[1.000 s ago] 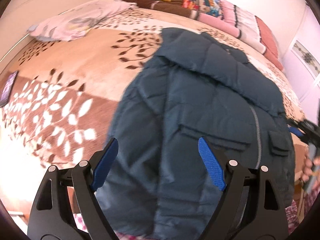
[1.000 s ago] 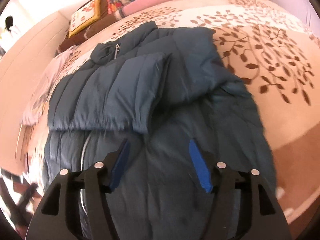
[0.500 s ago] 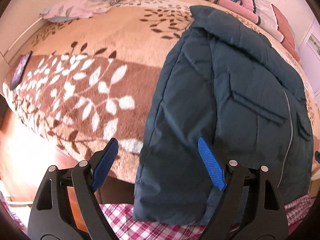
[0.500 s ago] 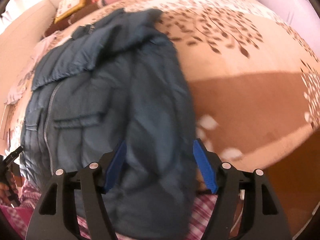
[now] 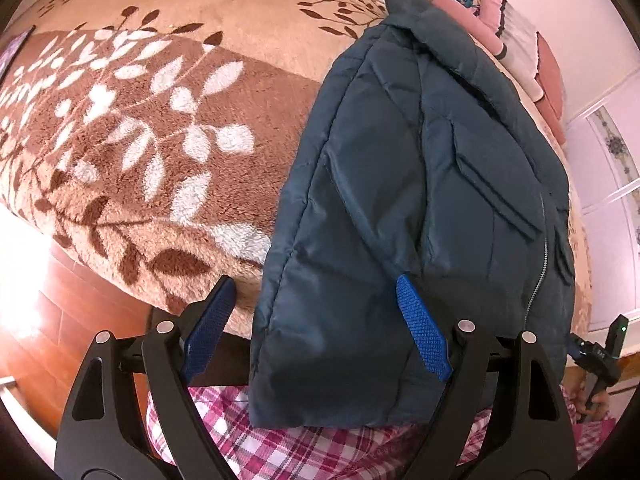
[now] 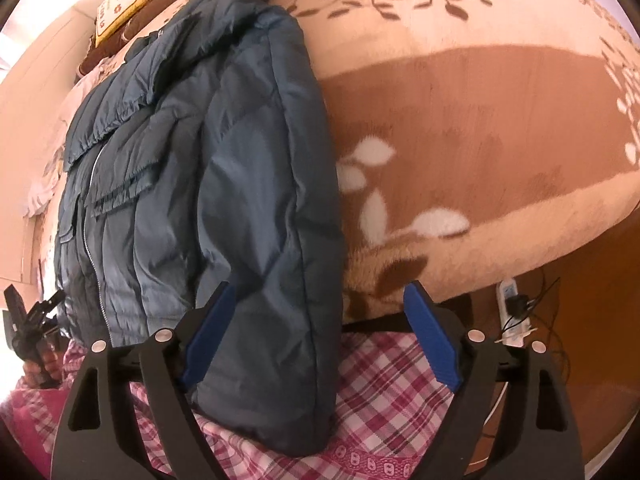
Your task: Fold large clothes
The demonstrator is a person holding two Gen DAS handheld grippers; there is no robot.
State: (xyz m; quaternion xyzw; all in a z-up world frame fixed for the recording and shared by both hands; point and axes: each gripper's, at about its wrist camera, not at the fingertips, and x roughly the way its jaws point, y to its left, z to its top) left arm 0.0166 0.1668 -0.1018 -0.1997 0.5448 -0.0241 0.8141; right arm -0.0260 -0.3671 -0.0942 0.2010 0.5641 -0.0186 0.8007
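**Jacket hem corners between both open claws**

Seen from two wrist cameras looking down along blue-padded fingers. Dark teal padded jacket (image 5: 420, 200) laid on a brown and cream leaf-print blanket (image 5: 160, 140), sleeves folded in across the front, long axis running straight away from both claws: collar far ahead, hem nearest and hanging over the bed edge toward a pink plaid garment (image 5: 280, 452) on the person below.

Left claw (image 5: 316, 328): wide open, gripping nothing. Jacket's left hem corner just ahead and between the fingers; inner finger over the fabric, outer finger out past the jacket's side edge, over blanket and floor. No pad pressing on cloth.

Right claw (image 6: 320, 332): jaws opening, nothing gripped. Right hem corner between the fingers, inner finger over the fabric, outer finger beyond the side edge, above the blanket. Power strip (image 6: 512, 308) and cables on the floor off to the outer side.

Each claw mirrored at its own corner, so neither nearer than the other; each visible small at the far edge of the other's view.

Judged next: closing on both hem corners, then carrying the hem forward along the long axis toward the collar. Grip likely to need a deep bite, the padded fabric being thick and slippery-looking.
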